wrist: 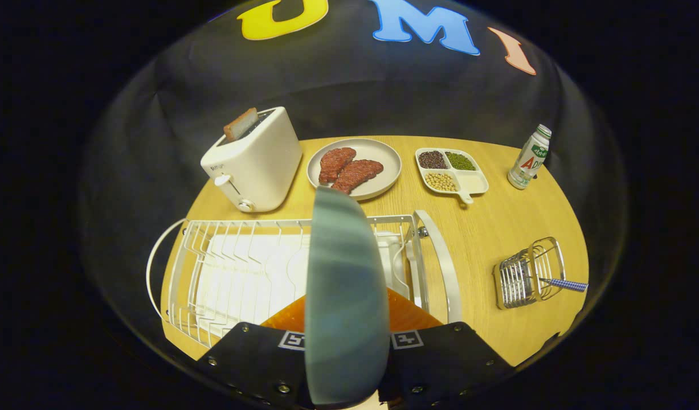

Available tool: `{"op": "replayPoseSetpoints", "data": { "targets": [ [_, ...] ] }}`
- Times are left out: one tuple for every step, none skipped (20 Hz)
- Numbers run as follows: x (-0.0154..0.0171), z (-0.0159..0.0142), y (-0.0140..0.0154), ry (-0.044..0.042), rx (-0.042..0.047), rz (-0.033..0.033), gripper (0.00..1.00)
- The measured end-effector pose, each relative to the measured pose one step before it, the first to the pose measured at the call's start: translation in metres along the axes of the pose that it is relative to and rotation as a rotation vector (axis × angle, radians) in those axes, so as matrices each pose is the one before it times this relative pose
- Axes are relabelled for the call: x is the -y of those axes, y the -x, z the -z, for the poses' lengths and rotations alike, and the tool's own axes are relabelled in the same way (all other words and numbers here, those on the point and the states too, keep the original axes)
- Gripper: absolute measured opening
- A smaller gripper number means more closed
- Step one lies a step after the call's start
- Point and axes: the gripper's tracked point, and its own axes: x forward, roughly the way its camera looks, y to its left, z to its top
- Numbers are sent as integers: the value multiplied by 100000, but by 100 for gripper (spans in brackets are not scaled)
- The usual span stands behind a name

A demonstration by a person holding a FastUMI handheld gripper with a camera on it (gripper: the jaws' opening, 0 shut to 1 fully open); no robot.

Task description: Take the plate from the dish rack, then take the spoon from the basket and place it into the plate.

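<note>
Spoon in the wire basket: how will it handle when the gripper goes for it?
The spoon pokes its thin handle out of the basket, so it probably offers little grip area and may twist. It looks stiff and light. The small basket looks light too and could slide or tip when tugged. The gripper is shut on the plate.

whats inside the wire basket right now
A spoon with a blue checked handle lies in the wire basket, its handle poking out past the rim. Its bowl end is hidden behind the wires. The gripper is shut on the grey plate.
</note>
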Motion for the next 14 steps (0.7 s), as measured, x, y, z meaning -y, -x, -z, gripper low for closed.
{"op": "replayPoseSetpoints", "data": {
  "targets": [
    [191, -127, 99, 182, -452, 2675, 41],
    [-40, -203, 209, -49, 248, 1093, 41],
    [393, -309, -64, 400, 151, 3254, 41],
    [-149, -228, 348, -64, 748, 1709, 41],
    [-397, -218, 95, 1327, 253, 2092, 41],
    [2, -318, -118, 2485, -5, 2814, 41],
    [-103, -320, 649, 3824, -35, 3212, 41],
    [-254, -286, 456, 4741, 246, 3683, 41],
    [-100, -477, 392, 5005, 759, 4540, 41],
    [-2, -343, 408, 4744, 859, 4898, 41],
    [-107, -448, 629, 3877, 1219, 3731, 41],
    [-415, -354, 350, 2700, 1199, 2388, 41],
    [-189, -314, 588, 2435, 1284, 1748, 41],
    [-334, -166, 381, 1554, 1108, 542, 41]
  ]
}}
